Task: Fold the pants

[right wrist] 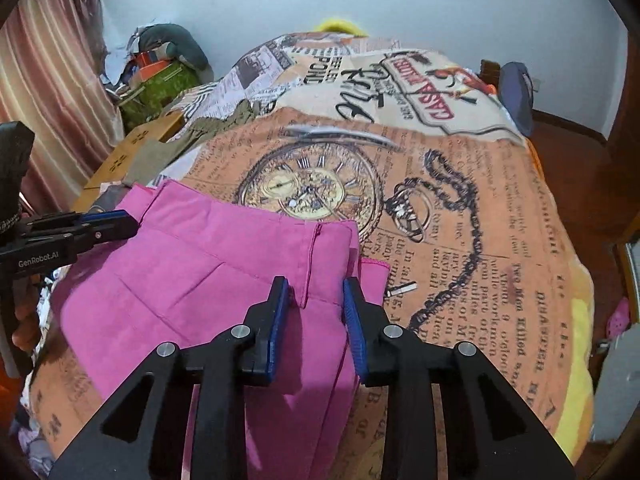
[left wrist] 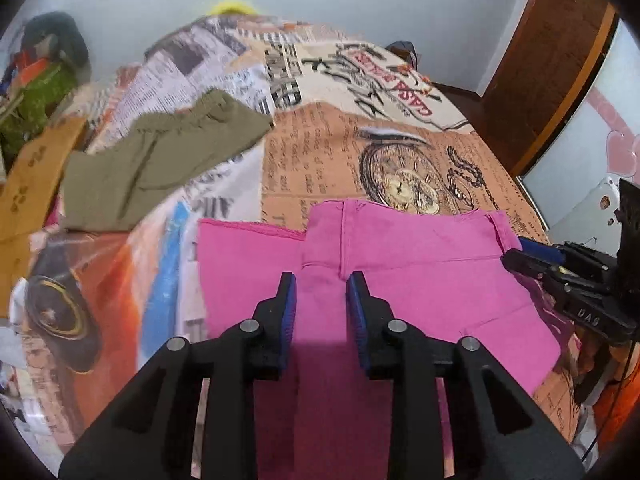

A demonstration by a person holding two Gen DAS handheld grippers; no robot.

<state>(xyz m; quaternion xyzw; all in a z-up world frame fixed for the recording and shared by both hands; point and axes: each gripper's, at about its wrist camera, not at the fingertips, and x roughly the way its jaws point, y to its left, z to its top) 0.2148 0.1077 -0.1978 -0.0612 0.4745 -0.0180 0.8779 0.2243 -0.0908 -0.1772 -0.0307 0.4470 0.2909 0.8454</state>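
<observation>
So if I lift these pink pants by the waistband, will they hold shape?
Probably not: the pink pants lie flat with soft creases, so they will likely droop. The thin cloth looks light. On the printed bedspread they may drag rather than slide.

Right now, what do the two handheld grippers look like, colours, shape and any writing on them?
Both are matte black plastic, each with two fingers on angular linkage arms with triangular cut-outs and silver pivot pins. The left gripper and right gripper have ribbed blue pads on their inner faces. Seen side-on, the left body carries white GenRobot.AI lettering; the right's shows three white characters, too small to read surely.
</observation>
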